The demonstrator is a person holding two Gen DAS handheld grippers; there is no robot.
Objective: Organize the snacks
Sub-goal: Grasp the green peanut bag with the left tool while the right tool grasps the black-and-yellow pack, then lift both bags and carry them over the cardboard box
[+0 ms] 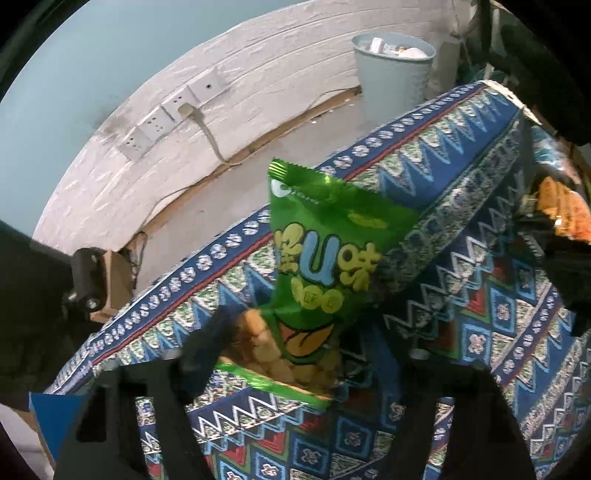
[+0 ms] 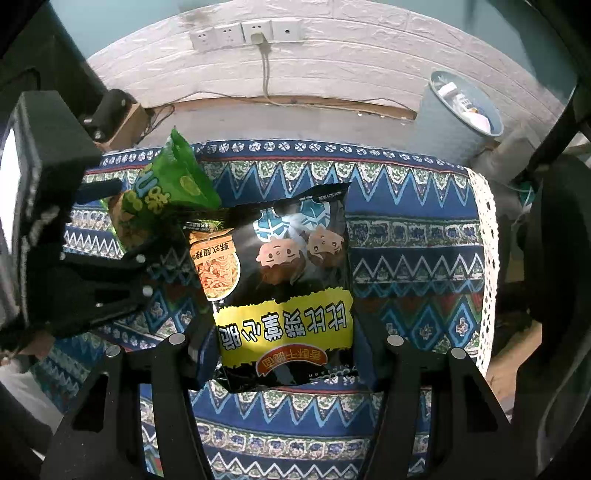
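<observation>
A green snack bag (image 1: 321, 266) with yellow and blue lettering stands tilted above the patterned tablecloth (image 1: 480, 295). My left gripper (image 1: 295, 354) is shut on its lower part, a finger on each side. In the right wrist view the same green bag (image 2: 173, 184) shows at the left, held by the left gripper (image 2: 122, 221). A black snack bag (image 2: 288, 266) with a yellow band and cartoon faces sits between the fingers of my right gripper (image 2: 284, 343), which is shut on its lower half. Its orange corner (image 1: 561, 210) shows at the right edge of the left wrist view.
The blue patterned cloth (image 2: 406, 229) covers the table, with a white lace edge (image 2: 484, 221) on the right. Behind the table stand a pale blue waste bin (image 2: 461, 107), a white brick wall with sockets (image 2: 247, 33) and a cable, and a cardboard box (image 2: 125, 122).
</observation>
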